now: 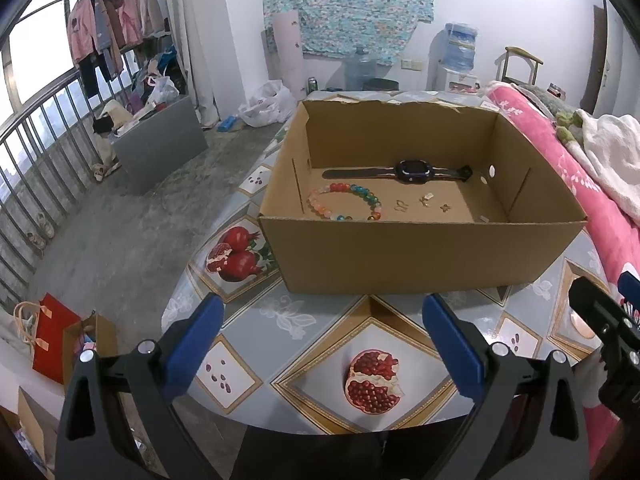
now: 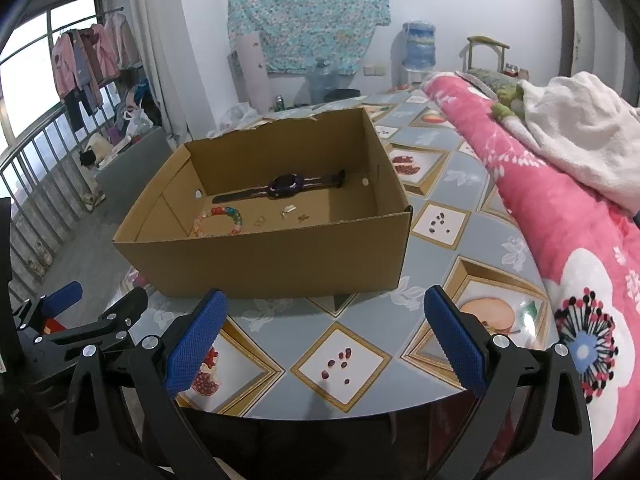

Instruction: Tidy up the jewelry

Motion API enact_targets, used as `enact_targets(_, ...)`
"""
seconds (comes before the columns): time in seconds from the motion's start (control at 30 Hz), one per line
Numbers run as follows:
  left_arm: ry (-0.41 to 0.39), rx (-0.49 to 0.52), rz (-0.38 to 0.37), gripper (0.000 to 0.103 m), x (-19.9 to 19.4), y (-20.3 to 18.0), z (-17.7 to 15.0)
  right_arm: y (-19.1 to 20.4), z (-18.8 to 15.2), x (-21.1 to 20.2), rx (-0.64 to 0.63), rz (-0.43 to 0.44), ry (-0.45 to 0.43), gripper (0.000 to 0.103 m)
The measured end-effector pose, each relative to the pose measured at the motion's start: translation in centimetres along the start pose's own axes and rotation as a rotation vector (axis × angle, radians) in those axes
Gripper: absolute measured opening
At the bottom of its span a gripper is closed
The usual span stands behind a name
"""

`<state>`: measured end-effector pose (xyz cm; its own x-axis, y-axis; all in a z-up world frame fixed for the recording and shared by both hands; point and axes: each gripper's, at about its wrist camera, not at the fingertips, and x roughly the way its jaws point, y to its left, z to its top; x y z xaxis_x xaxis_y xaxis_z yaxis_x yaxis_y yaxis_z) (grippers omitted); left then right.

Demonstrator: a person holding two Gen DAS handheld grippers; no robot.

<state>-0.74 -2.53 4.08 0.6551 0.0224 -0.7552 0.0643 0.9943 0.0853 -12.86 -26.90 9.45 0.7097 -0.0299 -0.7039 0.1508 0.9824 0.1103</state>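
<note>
While both grippers, left (image 1: 322,340) and right (image 2: 324,336), hung over the table (image 1: 320,320) with jaws released and empty, the box (image 1: 420,256) held: one watch (image 1: 408,170) at the back; one bead bracelet (image 1: 346,202) front left; three small gold pieces (image 1: 426,199) beside it.

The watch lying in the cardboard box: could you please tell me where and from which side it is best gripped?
Probably grip the watch at its raised case, jaws closing across the strap's width, coming straight down from above. It lies flat along the far wall of the cardboard box, whose tall sides block any sideways approach. Both the left gripper and the right gripper are open.
</note>
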Motion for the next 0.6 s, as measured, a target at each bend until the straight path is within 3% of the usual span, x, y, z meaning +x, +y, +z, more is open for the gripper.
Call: enact_targets(0.6,-0.004,0.007,-0.001,0.097,-0.24,-0.22,-0.03,-0.05,0.20,-0.50,0.000,-0.005,-0.008,0.095)
